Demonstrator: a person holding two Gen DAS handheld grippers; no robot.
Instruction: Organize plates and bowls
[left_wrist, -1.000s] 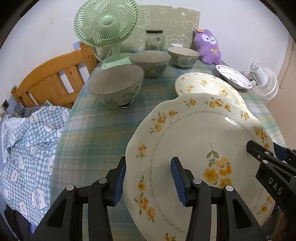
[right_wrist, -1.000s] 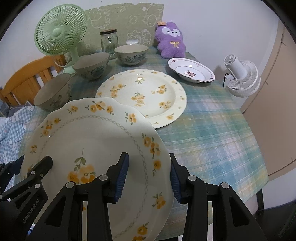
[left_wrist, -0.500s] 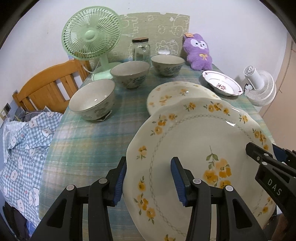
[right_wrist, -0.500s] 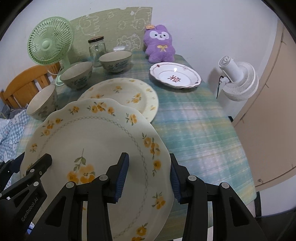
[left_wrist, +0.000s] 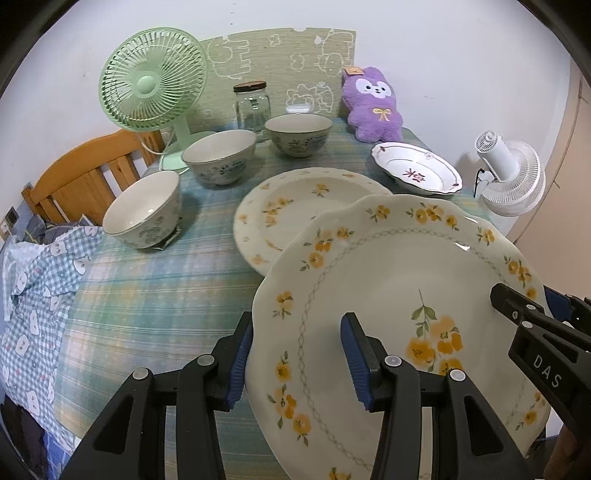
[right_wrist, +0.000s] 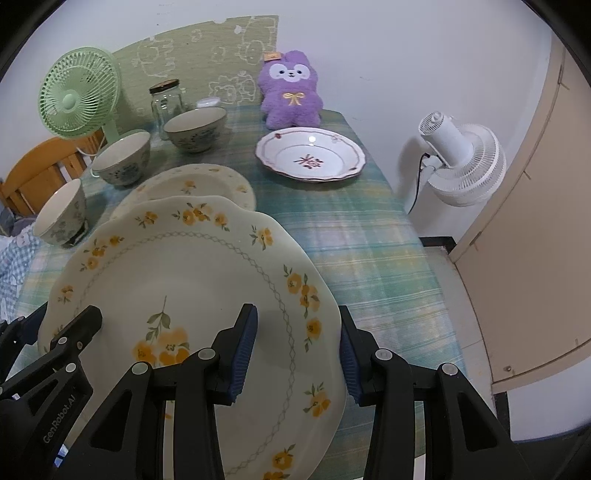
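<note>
We hold the big scalloped plate (left_wrist: 399, 295) with yellow flowers between us above the near part of the table (left_wrist: 155, 288), our left gripper (left_wrist: 295, 354) pinching its left rim and our right gripper (right_wrist: 295, 347) its right rim. It overlaps a second flowered plate (left_wrist: 306, 199) lying flat. Beyond stand three empty bowls (left_wrist: 144, 214), an empty white dish (right_wrist: 310, 155), a lidded jar (left_wrist: 253, 105), a green fan (left_wrist: 153, 79) and a purple plush (right_wrist: 290, 90).
</note>
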